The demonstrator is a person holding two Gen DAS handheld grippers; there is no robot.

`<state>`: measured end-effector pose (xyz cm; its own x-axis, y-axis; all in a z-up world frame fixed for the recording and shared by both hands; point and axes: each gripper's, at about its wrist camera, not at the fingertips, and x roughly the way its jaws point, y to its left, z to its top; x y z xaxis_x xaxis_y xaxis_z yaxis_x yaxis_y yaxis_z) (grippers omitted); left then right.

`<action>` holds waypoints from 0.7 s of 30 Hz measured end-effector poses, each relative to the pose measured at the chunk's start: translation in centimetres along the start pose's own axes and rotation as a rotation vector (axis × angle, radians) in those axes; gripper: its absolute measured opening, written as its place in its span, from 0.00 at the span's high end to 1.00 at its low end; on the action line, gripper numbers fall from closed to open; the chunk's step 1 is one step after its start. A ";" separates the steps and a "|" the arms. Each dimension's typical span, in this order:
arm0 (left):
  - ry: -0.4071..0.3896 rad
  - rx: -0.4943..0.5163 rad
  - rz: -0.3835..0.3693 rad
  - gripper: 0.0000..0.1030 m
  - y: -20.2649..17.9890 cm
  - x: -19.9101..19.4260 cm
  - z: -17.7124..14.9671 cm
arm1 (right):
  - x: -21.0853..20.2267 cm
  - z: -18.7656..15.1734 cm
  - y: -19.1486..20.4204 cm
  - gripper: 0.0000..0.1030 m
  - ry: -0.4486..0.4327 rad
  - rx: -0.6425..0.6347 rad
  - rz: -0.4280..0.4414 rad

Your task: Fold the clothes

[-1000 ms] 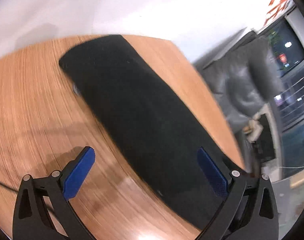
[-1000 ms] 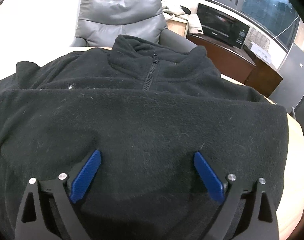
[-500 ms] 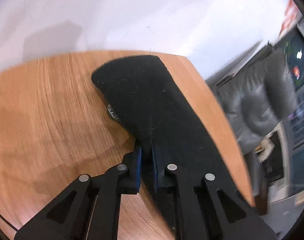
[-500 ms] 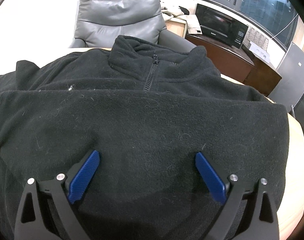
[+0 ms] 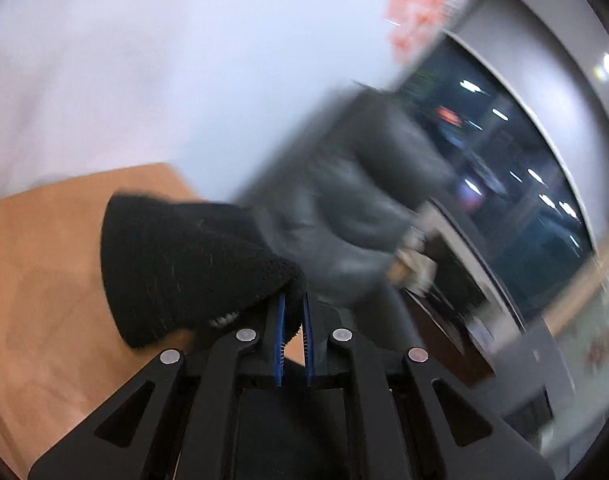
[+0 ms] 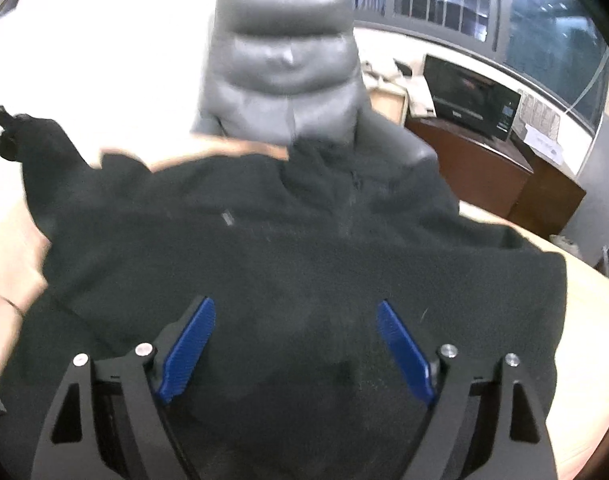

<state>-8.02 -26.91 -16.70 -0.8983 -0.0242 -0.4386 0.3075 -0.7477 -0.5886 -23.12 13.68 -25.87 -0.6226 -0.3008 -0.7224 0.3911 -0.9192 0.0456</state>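
A black fleece jacket (image 6: 264,240) lies spread on the light wooden table (image 6: 584,320), its zip collar (image 6: 348,200) toward the far edge. My right gripper (image 6: 295,305) hovers over the jacket's body with its jaws wide but closing; the blue pads (image 6: 400,348) press on nothing. My left gripper (image 5: 293,300) is shut on the edge of the jacket's sleeve (image 5: 184,264) and holds it lifted above the table (image 5: 44,280). The sleeve's cuff end hangs to the left of the pads. In the right wrist view the raised sleeve (image 6: 36,140) shows at the far left.
A grey leather office chair (image 6: 280,80) stands behind the table's far edge, also blurred in the left wrist view (image 5: 344,220). A black microwave (image 6: 468,96) sits on a dark wooden cabinet (image 6: 484,160) at the back right. Dark windows lie behind.
The left gripper closed on the sleeve's edge and rose with it, swinging toward the chair. The right gripper lifted away from the jacket, and its jaws narrowed a little.
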 end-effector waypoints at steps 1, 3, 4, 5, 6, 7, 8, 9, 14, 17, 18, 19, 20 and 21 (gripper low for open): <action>0.018 0.036 -0.045 0.94 -3.0 0.0 -1.2 | -1.2 0.4 -0.4 0.15 -0.025 0.021 0.017; 0.076 0.109 -0.134 0.94 -9.0 0.6 -4.1 | -4.4 1.3 -1.6 0.15 -0.090 0.074 0.019; 0.109 0.148 -0.179 0.94 -12.2 1.1 -5.6 | -5.8 1.6 -2.4 0.15 -0.117 0.095 0.034; 0.145 0.188 -0.222 0.94 -15.3 1.3 -7.6 | -7.9 2.1 -3.5 0.15 -0.152 0.124 0.052; 0.183 0.229 -0.261 0.94 -18.1 1.1 -10.2 | -9.3 2.3 -4.3 0.15 -0.178 0.141 0.059; 0.223 0.263 -0.293 0.94 -20.7 1.2 -12.8 | -10.7 2.4 -5.2 0.15 -0.203 0.159 0.066; 0.264 0.283 -0.316 0.94 -22.8 1.8 -15.1 | -12.2 2.4 -6.4 0.15 -0.224 0.180 0.064; 0.304 0.305 -0.335 0.94 -24.7 2.3 -17.5 | -13.6 2.4 -7.7 0.14 -0.245 0.201 0.063; 0.478 0.404 -0.334 0.94 -30.6 3.3 -29.4 | -16.9 0.5 -13.2 0.09 -0.227 0.266 0.036; 0.532 0.435 -0.287 0.86 -31.4 3.1 -33.5 | -17.1 -1.1 -15.5 0.09 -0.164 0.272 0.016; 0.537 0.439 -0.283 0.81 -31.5 2.6 -34.1 | -17.0 -1.4 -16.0 0.09 -0.158 0.283 0.029; 0.542 0.443 -0.280 0.71 -31.6 2.1 -34.8 | -16.9 -1.8 -16.5 0.09 -0.151 0.294 0.041; 0.541 0.447 -0.279 0.65 -31.6 1.6 -35.2 | -16.6 -2.1 -16.8 0.09 -0.143 0.306 0.059; 0.524 0.453 -0.281 0.61 -31.4 1.0 -34.7 | -16.3 -2.3 -17.1 0.09 -0.134 0.317 0.076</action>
<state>-7.72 19.61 -22.26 -0.6219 0.4427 -0.6459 -0.1722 -0.8820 -0.4387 -18.13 34.88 -16.48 -0.6916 -0.3829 -0.6124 0.2231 -0.9197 0.3230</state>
